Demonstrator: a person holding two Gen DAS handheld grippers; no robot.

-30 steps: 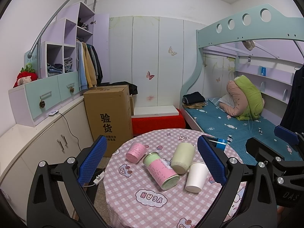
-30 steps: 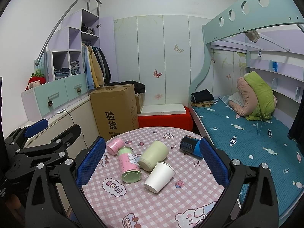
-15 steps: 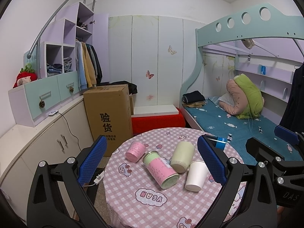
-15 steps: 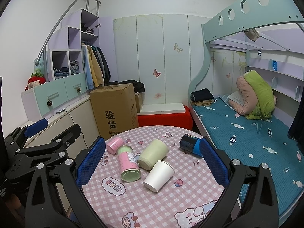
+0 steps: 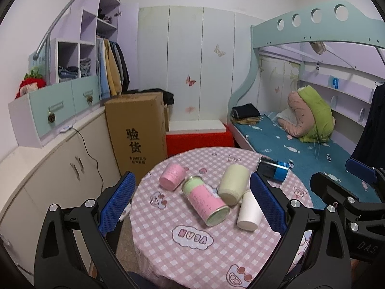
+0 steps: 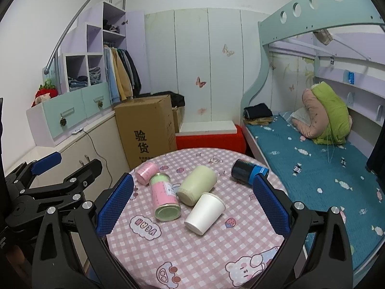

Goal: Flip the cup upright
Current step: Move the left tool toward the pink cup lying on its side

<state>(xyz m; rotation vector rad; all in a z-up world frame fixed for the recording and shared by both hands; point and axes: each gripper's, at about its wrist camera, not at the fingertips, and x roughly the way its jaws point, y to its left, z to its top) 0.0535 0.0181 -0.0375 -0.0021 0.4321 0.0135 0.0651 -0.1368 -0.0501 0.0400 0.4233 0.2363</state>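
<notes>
Several cups and cans lie on their sides on a round table with a pink checked cloth (image 5: 216, 252) (image 6: 216, 252). A white paper cup (image 5: 249, 212) (image 6: 205, 212) lies nearest me. Beside it lie a pale green cup (image 5: 233, 184) (image 6: 196, 185), a pink-and-green can (image 5: 204, 201) (image 6: 164, 200), a small pink cup (image 5: 172, 175) (image 6: 146, 173) and a dark blue can (image 5: 273, 168) (image 6: 249, 170). My left gripper (image 5: 190, 207) is open above the table's near side. My right gripper (image 6: 192, 207) is open too, apart from the cups.
A cardboard box (image 5: 137, 132) stands behind the table on the left. A red bench (image 5: 199, 139) is behind it. A bunk bed with a blue sheet (image 6: 312, 159) runs along the right. Cabinets (image 5: 48, 173) line the left wall.
Almost nothing has moved. Both grippers have stayed open, with only a slight drift of the views.
</notes>
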